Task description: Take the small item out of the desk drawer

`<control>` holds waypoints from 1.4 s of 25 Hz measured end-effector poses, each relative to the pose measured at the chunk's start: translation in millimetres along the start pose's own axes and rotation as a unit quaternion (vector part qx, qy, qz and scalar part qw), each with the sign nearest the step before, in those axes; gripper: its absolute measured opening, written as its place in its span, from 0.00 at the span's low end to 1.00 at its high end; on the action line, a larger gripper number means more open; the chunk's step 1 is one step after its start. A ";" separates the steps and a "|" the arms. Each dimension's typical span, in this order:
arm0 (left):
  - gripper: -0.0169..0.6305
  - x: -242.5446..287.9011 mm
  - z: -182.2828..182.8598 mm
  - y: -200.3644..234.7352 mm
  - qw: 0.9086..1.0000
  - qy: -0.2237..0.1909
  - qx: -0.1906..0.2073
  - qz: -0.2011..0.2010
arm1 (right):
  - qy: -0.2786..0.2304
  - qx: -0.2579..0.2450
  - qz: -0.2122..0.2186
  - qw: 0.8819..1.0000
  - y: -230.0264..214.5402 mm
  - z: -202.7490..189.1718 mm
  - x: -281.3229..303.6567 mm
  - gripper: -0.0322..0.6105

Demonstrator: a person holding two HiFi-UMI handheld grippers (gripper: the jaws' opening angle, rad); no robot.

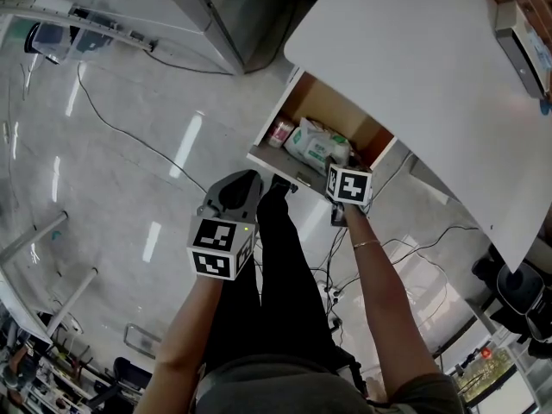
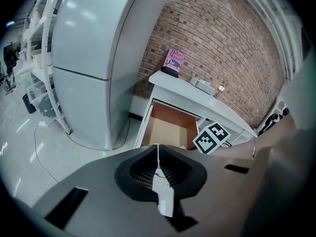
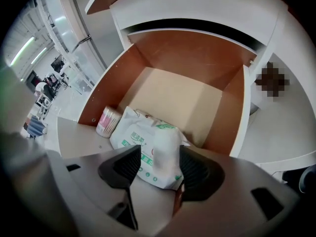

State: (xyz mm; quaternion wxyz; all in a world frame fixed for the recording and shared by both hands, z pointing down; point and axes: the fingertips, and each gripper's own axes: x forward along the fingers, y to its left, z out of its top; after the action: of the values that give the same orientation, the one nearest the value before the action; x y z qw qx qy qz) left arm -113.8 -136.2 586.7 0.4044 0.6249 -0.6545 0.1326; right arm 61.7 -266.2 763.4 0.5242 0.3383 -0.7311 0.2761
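The desk drawer [image 1: 269, 157] stands pulled out under the white desk [image 1: 414, 76]. Inside lie a white-and-green wipes pack [image 1: 315, 143] and a small pink-topped round container [image 1: 281, 133] at its left. My right gripper [image 1: 338, 162] reaches over the drawer's front edge. In the right gripper view its jaws are open, with the wipes pack [image 3: 148, 147] lying between them and the small container [image 3: 108, 121] off to the left. My left gripper [image 1: 235, 190] hangs in front of the drawer, its fingers [image 2: 158, 154] shut on nothing.
A tall grey cabinet [image 2: 94, 73] stands left of the desk, against a brick wall [image 2: 222, 38]. A pink book [image 2: 174, 62] and a small device [image 1: 522, 46] sit on the desktop. Cables [image 1: 129, 128] trail across the glossy floor. The person's black-clad legs [image 1: 276, 274] are below the drawer.
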 end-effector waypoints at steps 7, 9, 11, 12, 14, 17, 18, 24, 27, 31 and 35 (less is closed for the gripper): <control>0.06 -1.1 -0.7 9.5 1.000 -0.004 -0.008 0.008 | 0.012 0.002 -0.009 1.000 -4.2 -0.3 11.8 0.42; 0.06 -1.0 -1.9 12.0 1.000 -0.003 -0.010 0.011 | 0.019 -0.004 -0.011 1.000 -3.0 -0.1 13.9 0.42; 0.06 -0.7 -3.4 13.6 1.000 -0.002 -0.012 0.013 | 0.030 -0.011 -0.013 0.999 -2.1 -1.5 15.8 0.41; 0.06 -0.6 -4.0 13.8 1.000 -0.001 -0.013 0.013 | 0.036 -0.015 -0.015 0.999 -2.1 -2.7 16.7 0.40; 0.06 -0.9 -5.3 13.9 1.000 -0.001 -0.015 0.013 | 0.053 -0.023 -0.021 0.998 -1.9 -5.9 18.8 0.32; 0.06 -2.2 -7.4 14.3 1.000 -0.001 -0.015 0.014 | 0.070 -0.022 -0.030 0.997 -2.1 -8.5 21.4 0.29; 0.06 -2.7 -7.9 14.1 1.000 0.000 -0.015 0.013 | 0.069 -0.018 -0.032 0.997 -2.8 -8.5 21.3 0.31; 0.06 -4.1 -5.3 10.4 1.000 -0.002 -0.008 0.007 | 0.060 -0.009 -0.021 0.998 -0.1 -12.4 14.7 0.31; 0.06 -5.9 -2.7 8.6 1.000 -0.005 -0.002 0.004 | 0.052 -0.004 -0.009 0.999 6.5 -15.3 7.4 0.31; 0.06 -8.3 0.2 5.5 1.000 -0.007 0.009 -0.003 | 0.034 0.007 0.006 0.999 15.1 -18.1 -6.2 0.31; 0.06 -12.0 3.0 2.8 1.000 -0.010 0.021 -0.008 | 0.013 0.012 0.025 1.000 27.6 -18.1 -22.7 0.31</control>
State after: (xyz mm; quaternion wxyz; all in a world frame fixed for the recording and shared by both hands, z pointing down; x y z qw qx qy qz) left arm -118.8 -129.1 577.4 0.3859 0.6397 -0.6506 0.1365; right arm 55.6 -230.7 745.8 0.5222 0.3224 -0.7294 0.3022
